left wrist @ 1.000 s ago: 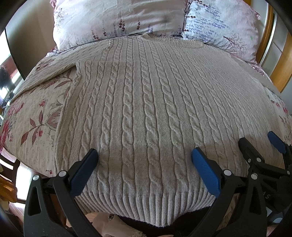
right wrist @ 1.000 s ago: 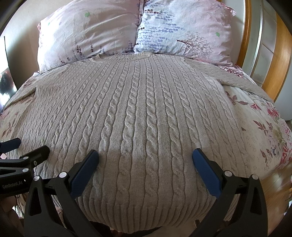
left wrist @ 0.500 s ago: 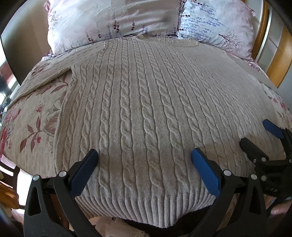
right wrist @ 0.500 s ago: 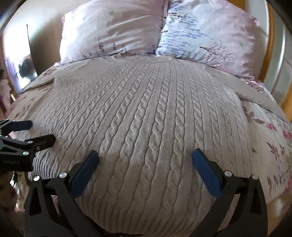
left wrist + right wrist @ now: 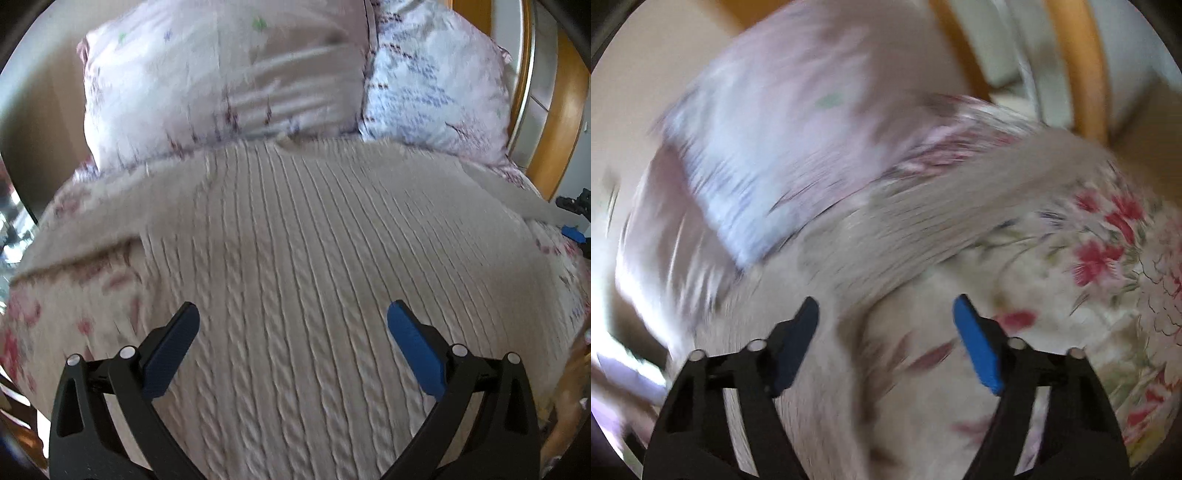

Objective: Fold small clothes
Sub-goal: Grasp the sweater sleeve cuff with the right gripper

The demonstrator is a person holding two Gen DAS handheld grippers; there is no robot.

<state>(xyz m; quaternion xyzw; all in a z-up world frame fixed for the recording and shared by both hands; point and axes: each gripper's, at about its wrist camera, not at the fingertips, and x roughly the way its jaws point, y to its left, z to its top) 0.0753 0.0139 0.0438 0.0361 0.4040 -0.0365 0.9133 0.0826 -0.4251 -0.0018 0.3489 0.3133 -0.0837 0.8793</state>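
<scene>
Your beige cable-knit sweater [image 5: 295, 258] lies spread flat on the floral bedsheet [image 5: 66, 317], collar at the two pale printed pillows [image 5: 221, 85]. Your left gripper [image 5: 293, 332] hangs wide apart above its body, empty. Your right gripper [image 5: 886, 325] is closing near the sleeve [image 5: 960, 206], gripping nothing.

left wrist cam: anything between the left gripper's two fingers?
Only the cable-knit sweater lying flat beneath the left gripper; the pads stand apart, gripping nothing, in the left wrist view.

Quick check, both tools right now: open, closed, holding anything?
Left tool: open, holding nothing, above the cable-knit sweater.
Right tool: closing, still apart, nothing pinched; it points toward the sweater's sleeve. View blurred.
</scene>
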